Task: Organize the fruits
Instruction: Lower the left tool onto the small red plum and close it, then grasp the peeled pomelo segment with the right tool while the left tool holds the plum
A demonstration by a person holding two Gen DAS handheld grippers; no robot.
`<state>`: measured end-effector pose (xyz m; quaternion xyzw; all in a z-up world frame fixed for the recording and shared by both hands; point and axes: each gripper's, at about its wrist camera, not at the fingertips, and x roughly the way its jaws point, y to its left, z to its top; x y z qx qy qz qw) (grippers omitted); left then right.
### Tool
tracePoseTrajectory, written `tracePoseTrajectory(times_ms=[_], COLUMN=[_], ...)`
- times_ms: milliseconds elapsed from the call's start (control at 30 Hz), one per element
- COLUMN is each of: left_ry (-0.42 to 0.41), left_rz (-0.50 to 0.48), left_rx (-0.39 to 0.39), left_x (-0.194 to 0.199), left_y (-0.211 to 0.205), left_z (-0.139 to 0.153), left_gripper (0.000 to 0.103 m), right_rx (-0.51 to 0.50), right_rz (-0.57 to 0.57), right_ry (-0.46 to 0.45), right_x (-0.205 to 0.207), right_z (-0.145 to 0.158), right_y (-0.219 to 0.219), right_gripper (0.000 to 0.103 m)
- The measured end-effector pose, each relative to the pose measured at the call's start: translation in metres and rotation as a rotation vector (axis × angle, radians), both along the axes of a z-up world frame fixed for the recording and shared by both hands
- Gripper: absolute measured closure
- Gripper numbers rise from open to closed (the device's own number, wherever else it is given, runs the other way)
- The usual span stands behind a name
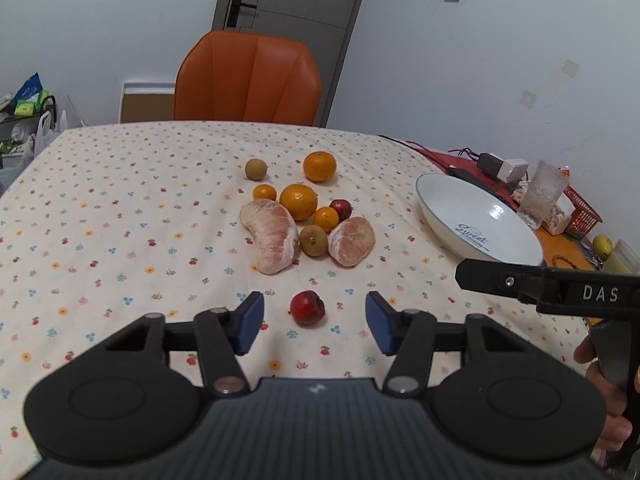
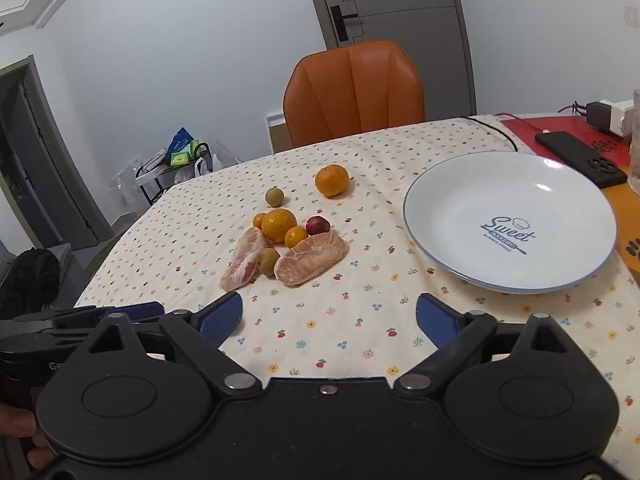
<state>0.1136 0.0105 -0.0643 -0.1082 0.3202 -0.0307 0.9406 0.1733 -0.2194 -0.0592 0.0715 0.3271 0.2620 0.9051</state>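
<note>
Fruit lies in a cluster on the flowered tablecloth: two peeled pomelo pieces (image 1: 271, 241) (image 1: 352, 241), several oranges (image 1: 298, 201), two greenish-brown round fruits (image 1: 314, 241) and a dark red fruit (image 1: 341, 209). One red fruit (image 1: 307, 307) lies apart, just ahead of my left gripper (image 1: 315, 322) and between its open blue pads. A white plate (image 2: 510, 216) marked "Sweet" is empty at the right. My right gripper (image 2: 330, 316) is open and empty, over the cloth between the cluster (image 2: 310, 262) and the plate.
An orange chair (image 1: 248, 76) stands behind the table's far edge. A phone (image 2: 582, 158), chargers with cables, a clear glass (image 1: 542, 194) and a red basket (image 1: 582, 212) crowd the table's right side. A cart with bags (image 2: 176, 160) stands at the left.
</note>
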Motion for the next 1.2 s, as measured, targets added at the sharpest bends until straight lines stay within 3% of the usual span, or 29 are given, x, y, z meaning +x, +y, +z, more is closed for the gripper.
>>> tracePoseTrajectory(times_ms=[267,433,567,1200], left_ry=[0.037,0.077,0.074,0.038], left_rz=[0.0,-0.003,-0.009,0.05], left_rx=[-0.002,0.01,0.013,-0.008], left_x=[0.018,0.03,0.035,0.043], left_y=[0.0,-0.001,0.0,0.039], left_z=[-0.013,-0.024,-0.026,-0.011], left_gripper=[0.055,0.066,0.082,0.081], right_rx=[-0.006,-0.015,-0.018,-0.032], right_rz=[0.023,0.038,0.047,0.066], right_ry=[0.03,0.046,0.057,0.093], right_x=[0.013,0.021,0.028,0.067], right_z=[-0.01,-0.016,-0.02,-0.03], right_y=[0.009,0.016,0.022,0.062], right_gripper=[0.017,0.019,0.019,0.033])
